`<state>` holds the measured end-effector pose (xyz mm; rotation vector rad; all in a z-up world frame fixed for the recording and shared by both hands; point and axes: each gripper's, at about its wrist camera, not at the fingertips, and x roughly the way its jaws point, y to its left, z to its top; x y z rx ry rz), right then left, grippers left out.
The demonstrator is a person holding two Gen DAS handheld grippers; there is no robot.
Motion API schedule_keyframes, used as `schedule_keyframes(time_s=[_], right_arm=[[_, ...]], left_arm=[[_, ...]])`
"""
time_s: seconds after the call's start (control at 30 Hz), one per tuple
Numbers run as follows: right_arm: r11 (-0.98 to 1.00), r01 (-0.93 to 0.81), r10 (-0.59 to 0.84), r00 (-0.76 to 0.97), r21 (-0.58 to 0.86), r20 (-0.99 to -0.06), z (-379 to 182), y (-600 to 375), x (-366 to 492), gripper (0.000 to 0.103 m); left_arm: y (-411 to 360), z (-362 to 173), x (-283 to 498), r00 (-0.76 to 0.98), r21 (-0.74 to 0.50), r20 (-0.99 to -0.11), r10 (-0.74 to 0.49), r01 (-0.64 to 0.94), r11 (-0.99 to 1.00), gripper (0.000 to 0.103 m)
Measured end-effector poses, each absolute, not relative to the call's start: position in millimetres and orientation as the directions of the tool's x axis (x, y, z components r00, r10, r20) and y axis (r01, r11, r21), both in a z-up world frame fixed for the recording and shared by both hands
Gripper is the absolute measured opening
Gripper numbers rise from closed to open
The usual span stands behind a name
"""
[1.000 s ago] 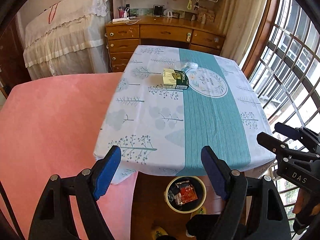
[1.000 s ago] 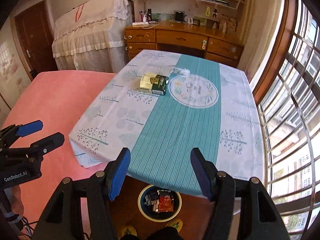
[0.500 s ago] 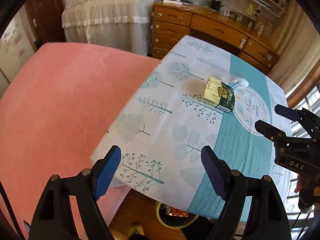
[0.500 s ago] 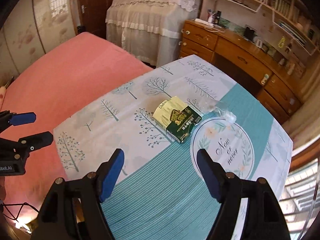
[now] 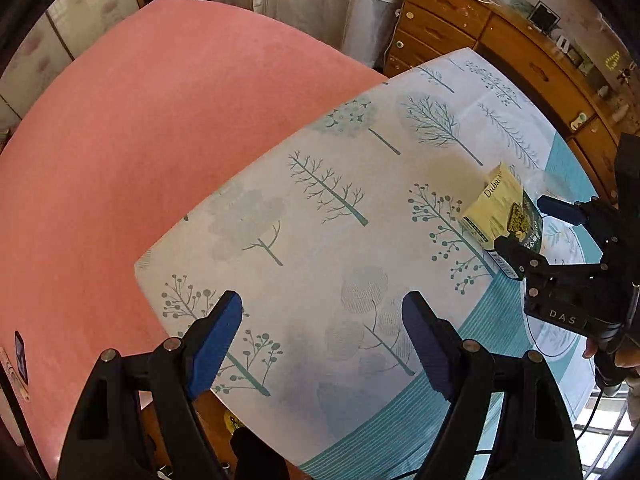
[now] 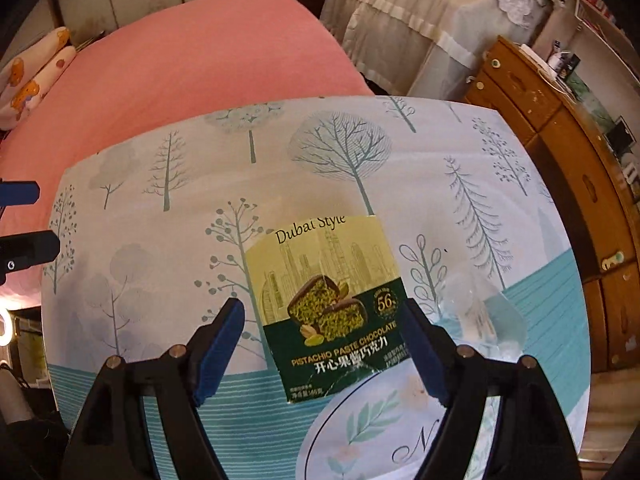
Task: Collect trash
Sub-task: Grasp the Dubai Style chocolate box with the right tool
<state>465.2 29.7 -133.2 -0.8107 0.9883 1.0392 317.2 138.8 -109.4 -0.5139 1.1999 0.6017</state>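
Note:
A cream and dark green chocolate box (image 6: 328,300) lies flat on the tree-print tablecloth (image 6: 160,240). My right gripper (image 6: 320,312) points down just above it. Its jaws are opening, the box lies between them, and the blue pads (image 6: 220,332) do not press on it. A crumpled clear plastic wrapper (image 6: 480,312) lies just right of the box. In the left wrist view the box (image 5: 500,212) shows under the right gripper (image 5: 532,226). My left gripper (image 5: 322,304) hangs open over bare cloth near the table's corner, with nothing between its fingers.
A pink bed (image 5: 160,120) borders the table on the left. A wooden dresser (image 5: 500,40) stands behind the table, next to a cloth-covered piece of furniture (image 6: 420,20). A round leaf-print mat (image 6: 380,420) lies on the teal stripe by the box.
Both grippers came forward and down over the table while rolling. The right one now straddles the box with wider jaws. The bin under the table's front edge has left both views.

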Motion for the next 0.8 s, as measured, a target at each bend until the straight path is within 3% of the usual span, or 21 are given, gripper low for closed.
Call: schedule_keyframes(time_s=[0.4,0.63,0.8], right_arm=[[0.21,-0.969,0.279,0.186,-0.13,-0.942,-153,51,478,0.087],[0.187,-0.977,0.222,0.146,-0.105,-0.964,-163,64,484,0.086],[0.18,-0.981,0.228,0.119,-0.079,-0.966,-160,61,483,0.081]], left_arm=[[134,-133,353,0.211,-0.049,-0.968,0.134,-0.687,0.725,0.081],[136,-132,356,0.22,-0.058,-0.966,0.137,-0.699,0.713,0.081],[138,-129,359,0.227,-0.064,-0.964,0.14,-0.706,0.705,0.081]])
